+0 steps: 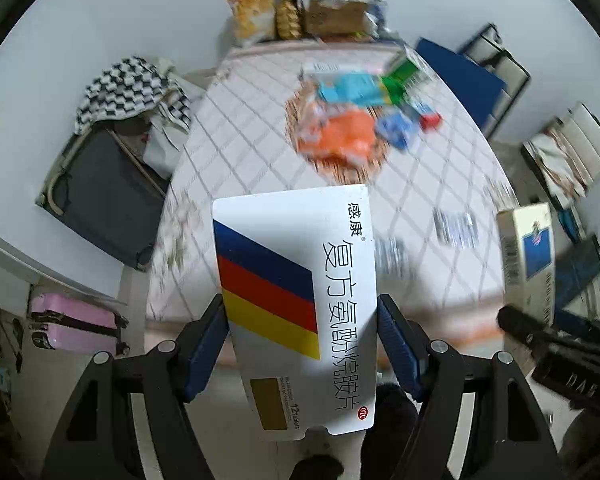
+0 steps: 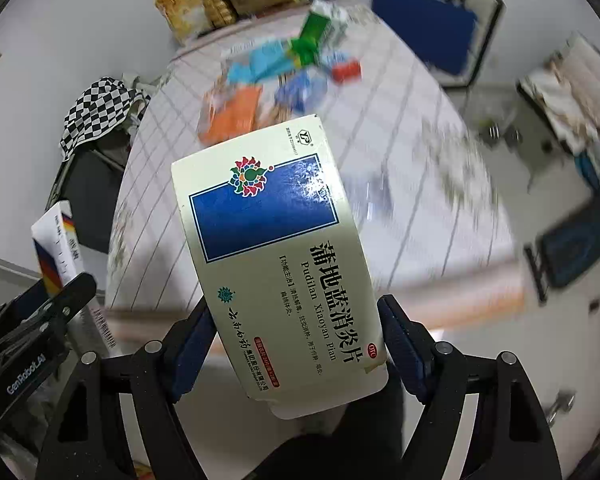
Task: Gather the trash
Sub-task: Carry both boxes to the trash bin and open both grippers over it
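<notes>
My left gripper (image 1: 300,320) is shut on a white medicine box with blue, red and yellow stripes (image 1: 296,280), held above the near end of the table. My right gripper (image 2: 296,320) is shut on a cream medicine box with a blue rectangle (image 2: 272,248). Each box also shows in the other view: the cream box (image 1: 528,256) at the right, the striped box (image 2: 58,248) at the left. A pile of coloured boxes and wrappers (image 1: 360,116) lies on a round woven tray (image 1: 340,168) at the table's far half; it also shows in the right wrist view (image 2: 276,80).
The table has a white diamond-patterned cloth (image 1: 252,128). Snack bags and a cardboard box (image 1: 300,8) stand at its far edge. A checked cloth on a dark case (image 1: 128,88) and pink suitcases (image 1: 76,324) are at the left. A blue board (image 1: 460,76) and chairs are at the right.
</notes>
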Demonstrator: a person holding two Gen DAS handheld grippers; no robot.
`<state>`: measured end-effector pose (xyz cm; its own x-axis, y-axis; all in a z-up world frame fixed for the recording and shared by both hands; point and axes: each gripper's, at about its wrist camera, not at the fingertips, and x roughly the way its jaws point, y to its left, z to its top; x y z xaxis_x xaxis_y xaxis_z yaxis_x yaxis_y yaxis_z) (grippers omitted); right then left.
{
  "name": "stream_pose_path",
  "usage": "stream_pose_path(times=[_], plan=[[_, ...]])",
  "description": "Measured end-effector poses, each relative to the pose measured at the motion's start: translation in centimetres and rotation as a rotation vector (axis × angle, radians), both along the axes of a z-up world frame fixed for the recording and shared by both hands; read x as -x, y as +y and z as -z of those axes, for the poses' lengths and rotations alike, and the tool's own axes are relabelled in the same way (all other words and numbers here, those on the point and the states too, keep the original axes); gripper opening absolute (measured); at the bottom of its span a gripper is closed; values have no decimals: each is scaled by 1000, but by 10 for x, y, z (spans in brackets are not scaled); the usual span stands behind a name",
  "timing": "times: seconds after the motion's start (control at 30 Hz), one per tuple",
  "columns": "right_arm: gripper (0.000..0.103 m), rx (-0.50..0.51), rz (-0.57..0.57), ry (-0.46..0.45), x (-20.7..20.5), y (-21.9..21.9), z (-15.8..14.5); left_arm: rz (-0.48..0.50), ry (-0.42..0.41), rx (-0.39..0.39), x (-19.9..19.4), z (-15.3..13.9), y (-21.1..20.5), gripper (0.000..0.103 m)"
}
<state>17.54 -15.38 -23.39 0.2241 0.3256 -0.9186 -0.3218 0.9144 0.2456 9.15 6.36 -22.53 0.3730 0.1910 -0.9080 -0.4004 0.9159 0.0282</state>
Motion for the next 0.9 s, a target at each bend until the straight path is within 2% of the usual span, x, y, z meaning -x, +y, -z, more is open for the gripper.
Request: stream_pose_path(times=[0.1, 0.23, 0.33, 0.5, 0.57, 0.63, 0.7, 0.77, 0.8, 0.83, 0.87, 0.9], plan=[[81, 13, 19, 64, 49, -7, 25, 32, 48, 53, 30, 25, -5, 70], [81, 36, 24, 196, 102, -17, 80, 26, 126, 160, 65, 77, -5, 70], [81, 55, 35, 275, 124, -27, 126, -7, 200, 248, 89, 137, -2, 70], [81, 71, 68, 408, 147, -44, 235, -37, 277, 367, 101, 245, 1, 71], [81, 64, 87, 466, 153, -48, 291, -51, 303, 415, 100, 294, 5, 71], [81, 51, 103, 505, 156, -50, 341, -71, 340, 497, 97, 354, 12, 72], [81, 31, 121, 542, 157, -50, 388, -96, 357, 554, 96, 399, 18, 72], [81, 10, 128, 562, 156, -46, 436, -95, 373, 566, 92, 439, 22, 73], [81, 3, 125, 565, 155, -43, 451, -91, 372, 557, 90, 451, 22, 77], [81, -4, 117, 573, 153, -38, 468, -85, 364, 552, 89, 467, 23, 95], [81, -21, 112, 583, 152, -34, 487, -86, 363, 546, 89, 476, 24, 102], [82, -36, 106, 590, 151, -32, 504, -89, 357, 537, 90, 484, 25, 102]])
